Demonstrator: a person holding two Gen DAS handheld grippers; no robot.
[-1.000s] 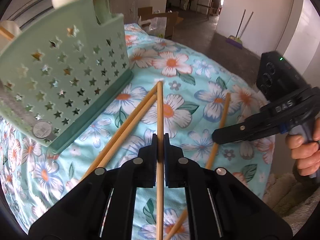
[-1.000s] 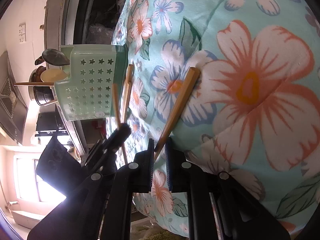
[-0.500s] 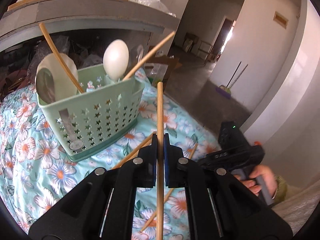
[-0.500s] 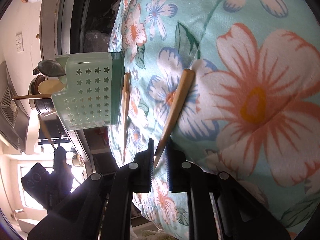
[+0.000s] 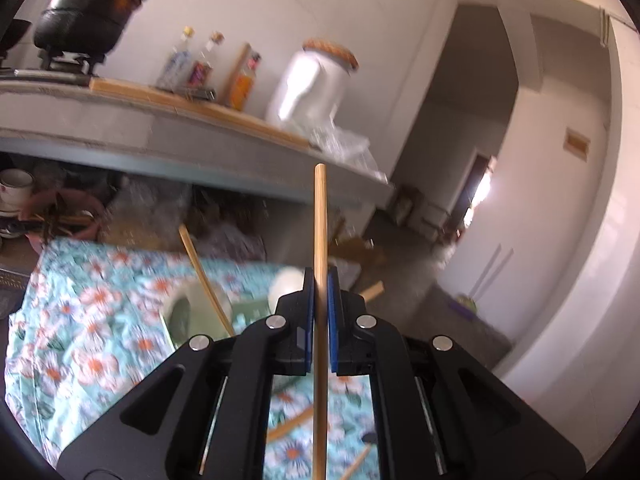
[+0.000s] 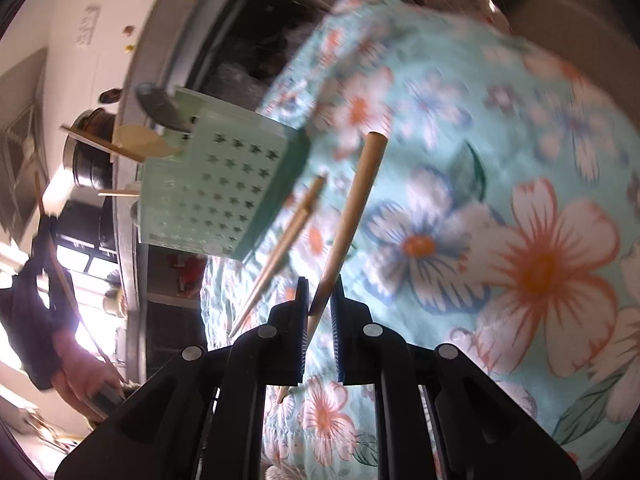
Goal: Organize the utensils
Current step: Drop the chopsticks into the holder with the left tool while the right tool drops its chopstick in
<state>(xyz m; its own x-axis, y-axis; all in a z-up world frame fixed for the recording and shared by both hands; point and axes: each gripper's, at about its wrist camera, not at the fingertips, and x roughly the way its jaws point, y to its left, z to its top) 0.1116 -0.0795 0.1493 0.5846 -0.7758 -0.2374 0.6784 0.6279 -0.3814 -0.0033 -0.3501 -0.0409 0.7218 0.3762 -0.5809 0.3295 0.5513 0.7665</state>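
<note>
My left gripper [image 5: 319,280] is shut on a wooden chopstick [image 5: 320,220] that stands straight up between its pads, high above the floral cloth [image 5: 100,320]. The green star-holed basket [image 5: 248,312] sits just below it, mostly hidden behind the jaws, holding a white spoon [image 5: 286,284] and a slanted chopstick [image 5: 204,276]. My right gripper [image 6: 320,292] is shut on another chopstick [image 6: 352,216], which points out over the cloth [image 6: 540,140] to the right of the basket [image 6: 220,184]. Two more chopsticks [image 6: 288,236] lie on the cloth next to the basket.
A grey counter [image 5: 160,132] runs behind the table with a black pot [image 5: 88,12], bottles and a white jar [image 5: 316,80]. Bowls and clutter sit under it. A doorway opens at the right. A person's hand [image 6: 80,368] shows at the left of the right wrist view.
The left gripper rose and tipped upward with its chopstick, so the basket sank to the bottom of its view. The right gripper lifted and rolled with its chopstick.
</note>
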